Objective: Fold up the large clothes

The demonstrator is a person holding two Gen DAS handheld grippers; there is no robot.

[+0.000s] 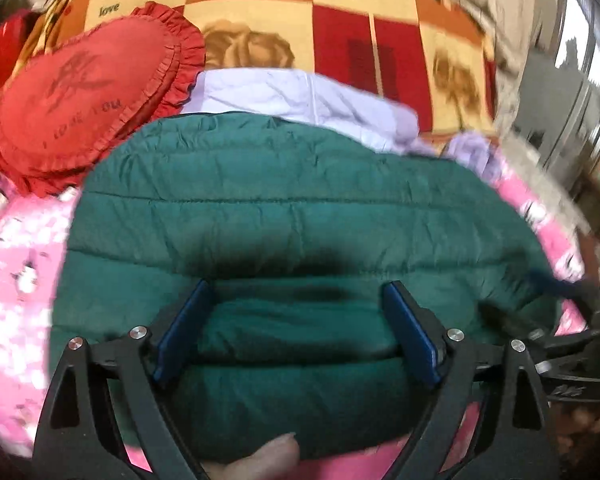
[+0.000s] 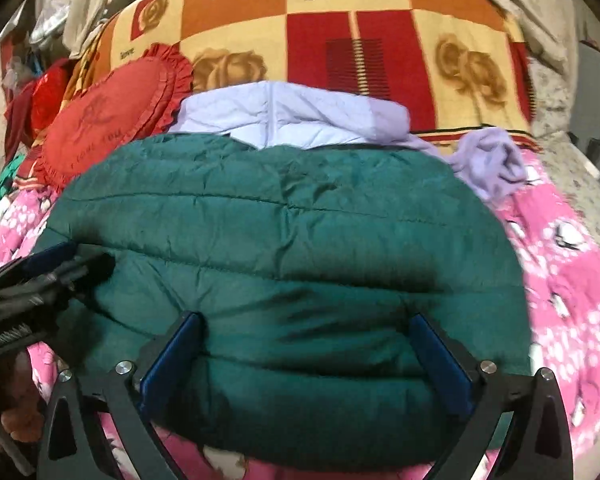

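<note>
Left wrist view: left gripper (image 1: 298,304) spread wide over a folded green puffer jacket (image 1: 284,216) on a pink bedspread (image 1: 16,280), gripping nothing.

Right wrist view: right gripper (image 2: 306,336) likewise wide apart above the jacket (image 2: 284,240), empty; lavender garment (image 2: 292,118) and red heart cushion (image 2: 104,120) beyond.

I see the green jacket (image 2: 284,248) is quilted, slightly shiny cloth; the red cushion (image 1: 88,96) is matt cloth with ruffles.

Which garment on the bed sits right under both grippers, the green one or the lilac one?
The green quilted jacket; the lilac jacket lies beyond it, partly tucked under its far edge.
</note>
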